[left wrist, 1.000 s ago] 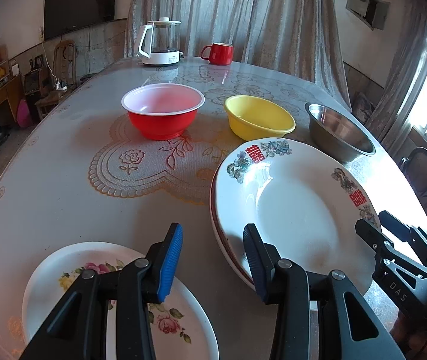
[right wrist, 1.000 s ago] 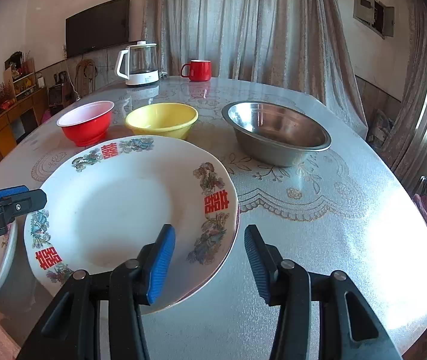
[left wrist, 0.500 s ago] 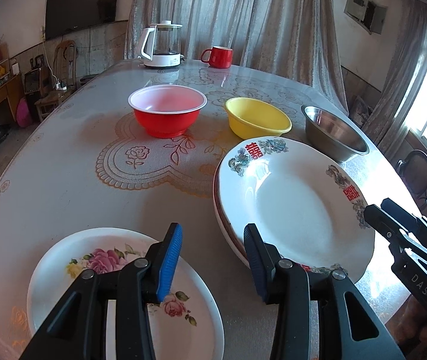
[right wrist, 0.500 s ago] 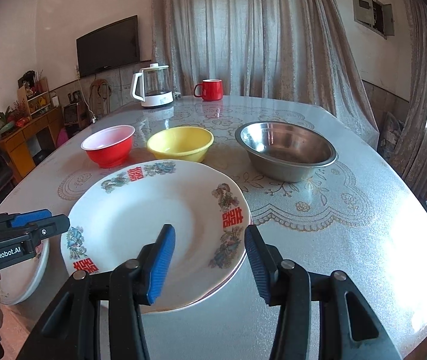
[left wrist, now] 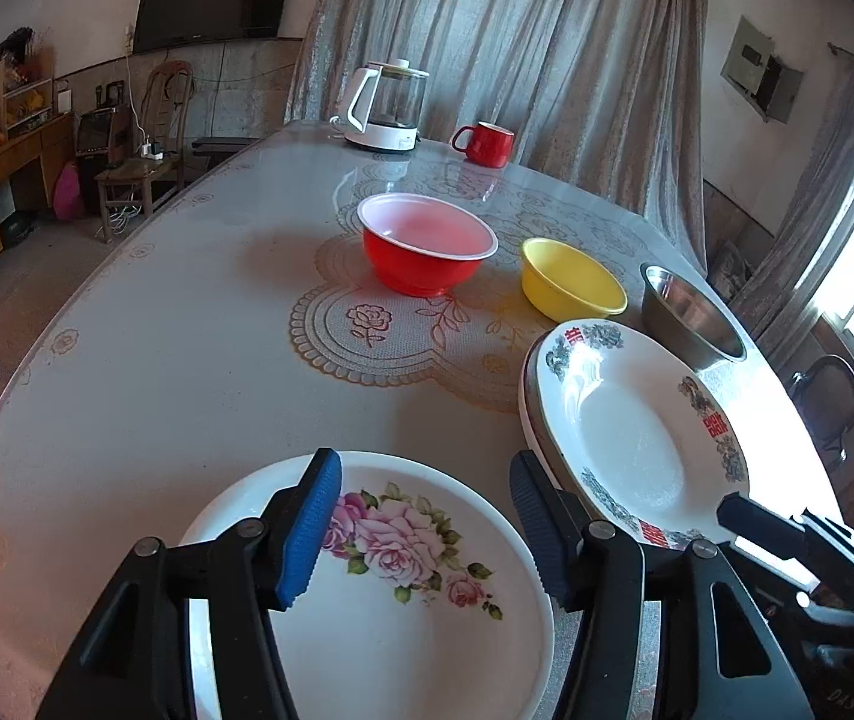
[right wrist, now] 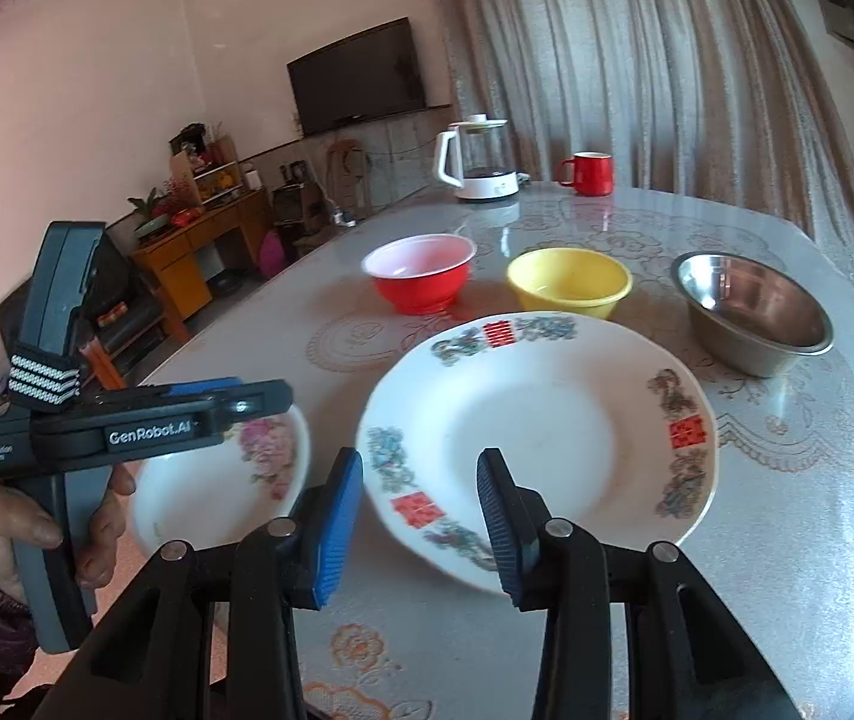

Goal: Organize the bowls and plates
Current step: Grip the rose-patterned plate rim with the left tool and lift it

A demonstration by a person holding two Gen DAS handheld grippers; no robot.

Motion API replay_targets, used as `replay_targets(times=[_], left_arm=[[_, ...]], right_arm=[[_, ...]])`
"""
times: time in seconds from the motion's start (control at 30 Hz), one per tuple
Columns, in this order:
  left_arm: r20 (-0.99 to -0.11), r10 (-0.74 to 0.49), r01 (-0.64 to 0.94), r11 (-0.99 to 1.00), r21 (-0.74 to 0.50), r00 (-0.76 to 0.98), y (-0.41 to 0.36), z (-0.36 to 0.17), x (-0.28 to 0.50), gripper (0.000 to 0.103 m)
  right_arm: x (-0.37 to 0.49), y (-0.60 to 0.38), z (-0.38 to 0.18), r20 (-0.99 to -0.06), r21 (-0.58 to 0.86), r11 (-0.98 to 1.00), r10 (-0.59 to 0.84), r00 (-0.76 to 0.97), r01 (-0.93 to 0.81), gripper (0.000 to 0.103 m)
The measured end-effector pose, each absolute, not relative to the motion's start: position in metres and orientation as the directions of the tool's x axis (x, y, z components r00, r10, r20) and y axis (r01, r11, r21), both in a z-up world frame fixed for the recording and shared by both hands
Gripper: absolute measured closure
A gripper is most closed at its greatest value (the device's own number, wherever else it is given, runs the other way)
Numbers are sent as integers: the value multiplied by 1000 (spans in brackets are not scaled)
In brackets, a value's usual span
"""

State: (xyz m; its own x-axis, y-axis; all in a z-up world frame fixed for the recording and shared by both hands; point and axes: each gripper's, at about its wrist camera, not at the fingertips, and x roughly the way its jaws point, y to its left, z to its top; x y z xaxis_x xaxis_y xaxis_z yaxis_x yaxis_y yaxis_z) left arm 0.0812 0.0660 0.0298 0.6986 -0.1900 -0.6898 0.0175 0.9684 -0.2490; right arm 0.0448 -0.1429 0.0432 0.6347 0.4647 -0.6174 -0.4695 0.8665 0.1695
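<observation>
— Left wrist view first: how do the fingers stand?

— The left gripper (left wrist: pixel 423 531) has its fingers spread — they have just been opening — and nothing is pinched between them. They hang above the rose plate (left wrist: pixel 402 618), which lies flat at the near edge of the tabletop (left wrist: pixel 174 354).

— And the right one?

— The right gripper (right wrist: pixel 419 522) has just been closing its fingers, yet they are still apart with nothing between them. They hover over the near rim of the red-character plate (right wrist: pixel 541 420); from the left wrist view a second rim shows under that plate, so it sits on another one.

— Further out?

— The rose plate lies just beside that stack, to its left. Beyond them stand three bowls in a row, well apart from the plates' centres: red bowl (right wrist: pixel 420 273), yellow bowl (right wrist: pixel 571 285), steel bowl (right wrist: pixel 754 312). At the far end — a kettle (right wrist: pixel 478 159) and a red mug (right wrist: pixel 589 174). A hand (right wrist: pixel 36 531) grips the left tool's handle.
</observation>
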Motion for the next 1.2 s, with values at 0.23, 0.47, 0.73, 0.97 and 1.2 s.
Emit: replay_targets(times=[0.23,0.47,0.73,0.97,1.2], left_arm=[[-664,-154,-9,972,-235,732,105,33,58,41],[-688,-169,-62,953,-298,706,146,18,39,44],[-713,-194,-49,951,-305,674,150,-8,27,70],[-727,-198,-25,958,-284,657,136,-23,27,87],[-723,-189,-43,956,-289,664,135,-23,25,86]], right_arm=[[35,-97,21,-663,255,771,579,475,-583,63],[38,-84,-1,-690,351,754,609,391,-555,67],[51,-78,-16,-707,397,765,608,363,-507,77],[57,-77,-21,-695,436,750,632,343,-498,79],[61,-73,-26,-695,454,743,641,327,-492,75]])
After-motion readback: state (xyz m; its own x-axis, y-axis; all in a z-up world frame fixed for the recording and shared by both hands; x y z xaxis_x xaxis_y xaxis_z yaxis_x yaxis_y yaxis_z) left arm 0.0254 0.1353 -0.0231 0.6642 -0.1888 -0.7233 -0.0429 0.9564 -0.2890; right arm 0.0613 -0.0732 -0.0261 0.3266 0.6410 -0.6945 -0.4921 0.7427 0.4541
